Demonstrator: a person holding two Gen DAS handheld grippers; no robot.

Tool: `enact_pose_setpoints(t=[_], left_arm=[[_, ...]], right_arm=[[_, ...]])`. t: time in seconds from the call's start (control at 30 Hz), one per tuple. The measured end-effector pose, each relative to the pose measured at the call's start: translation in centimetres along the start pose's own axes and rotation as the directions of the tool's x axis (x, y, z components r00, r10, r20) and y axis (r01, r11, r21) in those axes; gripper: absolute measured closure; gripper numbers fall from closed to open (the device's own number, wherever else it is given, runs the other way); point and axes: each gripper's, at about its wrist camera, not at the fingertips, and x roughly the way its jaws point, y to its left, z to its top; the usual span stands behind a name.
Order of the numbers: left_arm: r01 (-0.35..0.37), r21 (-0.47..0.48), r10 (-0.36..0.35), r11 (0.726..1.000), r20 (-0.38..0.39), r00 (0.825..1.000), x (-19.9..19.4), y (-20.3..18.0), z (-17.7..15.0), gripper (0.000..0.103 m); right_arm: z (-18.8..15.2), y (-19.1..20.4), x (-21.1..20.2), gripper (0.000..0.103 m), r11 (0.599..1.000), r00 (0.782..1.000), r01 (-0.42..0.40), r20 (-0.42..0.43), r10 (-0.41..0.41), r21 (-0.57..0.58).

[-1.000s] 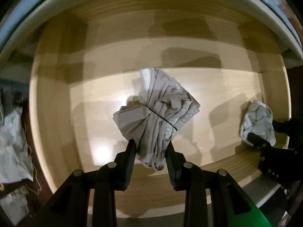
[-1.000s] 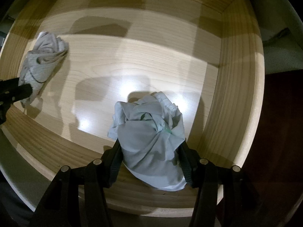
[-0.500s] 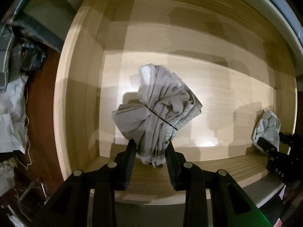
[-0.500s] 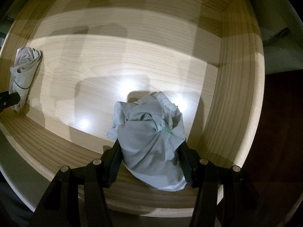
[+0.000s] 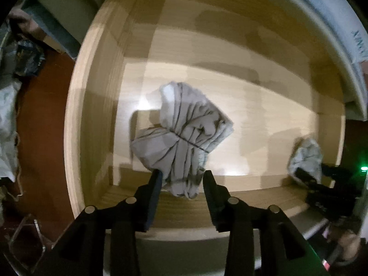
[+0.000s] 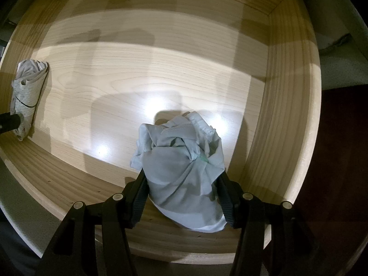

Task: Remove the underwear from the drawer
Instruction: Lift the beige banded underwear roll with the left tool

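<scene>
Pale wooden drawer (image 6: 287, 115) holds nothing loose: the right gripper (image 6: 184, 197) clamps one underwear bundle (image 6: 181, 174) above it (not yet carried clear), while the left gripper (image 5: 181, 184) is opening around a banded bundle (image 5: 181, 135).

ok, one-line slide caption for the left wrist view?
Left gripper opening around a banded grey underwear bundle over the wooden drawer.

Pale blond wood with fine darker grain lines the drawer (image 6: 287, 92); at six o'clock in the right wrist view a light grey-blue bundle of underwear (image 6: 184, 172) carries a small green fleck, while a beige-grey bundle (image 5: 184, 135) crossed by a thin dark band sits between black fingers (image 5: 154, 191)
</scene>
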Motion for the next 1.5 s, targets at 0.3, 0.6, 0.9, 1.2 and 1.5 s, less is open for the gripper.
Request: enact_pose_setpoints(t=[0.3, 0.6, 0.9, 1.2, 1.5], left_arm=[[-0.026, 0.067, 0.021, 0.997, 0.075, 0.997, -3.0, 0.2, 1.6, 0.045], [-0.055, 0.183, 0.056, 0.982, 0.002, 0.998, 0.1, -0.4, 2.4, 0.045], [-0.061, 0.203, 0.067, 0.977, -0.020, 0.998, 2.0, -0.9, 3.1, 0.032], [-0.138, 0.197, 0.145, 0.971, -0.025, 0.989, 3.7, -1.9, 3.7, 0.032], [-0.166, 0.188, 0.175, 0.968, -0.030, 0.984, 4.5, -2.6, 3.6, 0.033]], right_arm=[[-0.1, -0.1, -0.1, 0.052, 1.000, 1.000, 0.000, 0.000, 0.000, 0.001], [-0.2, -0.1, -0.1, 0.052, 1.000, 1.000, 0.001, -0.001, -0.001, 0.000], [-0.2, -0.2, -0.3, 0.051, 1.000, 1.000, 0.003, -0.002, -0.003, 0.001], [-0.3, -0.3, -0.3, 0.050, 1.000, 1.000, 0.004, -0.002, -0.004, 0.001], [-0.4, -0.3, -0.4, 0.050, 1.000, 1.000, 0.004, -0.002, -0.004, 0.003]])
